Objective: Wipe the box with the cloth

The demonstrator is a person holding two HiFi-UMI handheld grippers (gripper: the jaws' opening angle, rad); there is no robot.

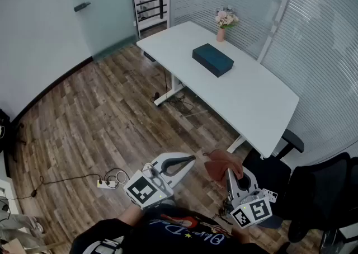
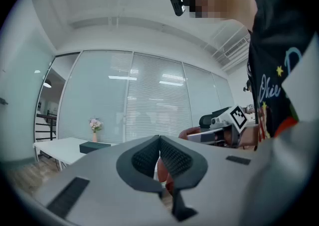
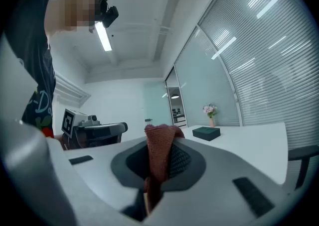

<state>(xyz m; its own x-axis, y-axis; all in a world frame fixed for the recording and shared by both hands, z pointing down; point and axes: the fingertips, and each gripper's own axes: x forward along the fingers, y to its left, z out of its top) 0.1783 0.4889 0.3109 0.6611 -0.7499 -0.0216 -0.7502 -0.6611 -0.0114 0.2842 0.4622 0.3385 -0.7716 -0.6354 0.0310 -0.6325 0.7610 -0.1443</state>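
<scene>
A dark teal box (image 1: pixel 213 60) lies on the white desk (image 1: pixel 251 99), far ahead of both grippers; it also shows as the small box (image 2: pixel 94 146) in the left gripper view and the box (image 3: pixel 206 133) in the right gripper view. My right gripper (image 1: pixel 228 172) is shut on a reddish-brown cloth (image 1: pixel 222 163), which sticks up between its jaws as the cloth (image 3: pixel 159 155). My left gripper (image 1: pixel 193 159) is shut with nothing in it, its pads (image 2: pixel 172 158) pressed together. Both grippers are held low, near my body, over the wooden floor.
A small vase of flowers (image 1: pixel 225 22) stands at the desk's far corner. A black office chair (image 1: pixel 313 191) sits to my right by the desk's near end. A power strip with cables (image 1: pixel 107 182) lies on the floor at left. Glass walls with blinds surround the desk.
</scene>
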